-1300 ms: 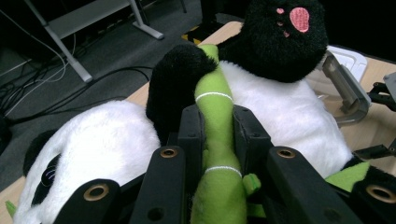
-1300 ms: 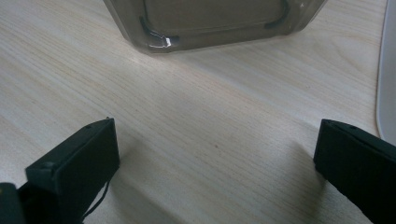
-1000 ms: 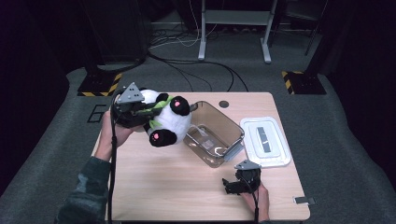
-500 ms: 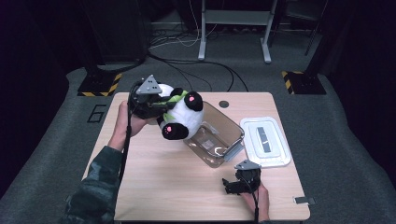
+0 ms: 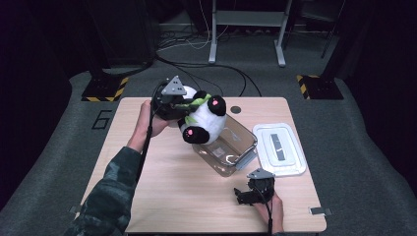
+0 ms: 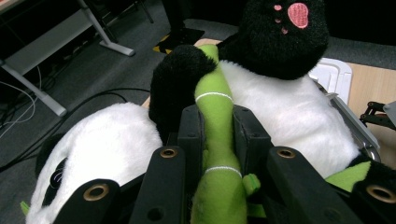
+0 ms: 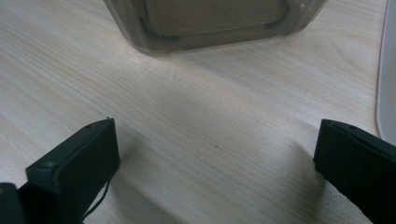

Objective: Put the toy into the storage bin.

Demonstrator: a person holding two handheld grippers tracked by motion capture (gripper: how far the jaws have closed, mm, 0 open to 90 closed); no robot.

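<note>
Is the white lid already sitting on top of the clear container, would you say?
No, the white lid lies flat on the table beside the open clear container.

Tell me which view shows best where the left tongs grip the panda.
The left gripper view: the left tongs are shut on the panda's green bamboo stalk. In the high view the panda hides that grip. The right gripper view shows the clear box and table.

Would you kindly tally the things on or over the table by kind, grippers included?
Black-and-white plush panda toy with green bamboo: 1
Clear plastic container: 1
White plastic lid: 1
Black two-jaw grippers, left and right: 2
Total: 5
</note>
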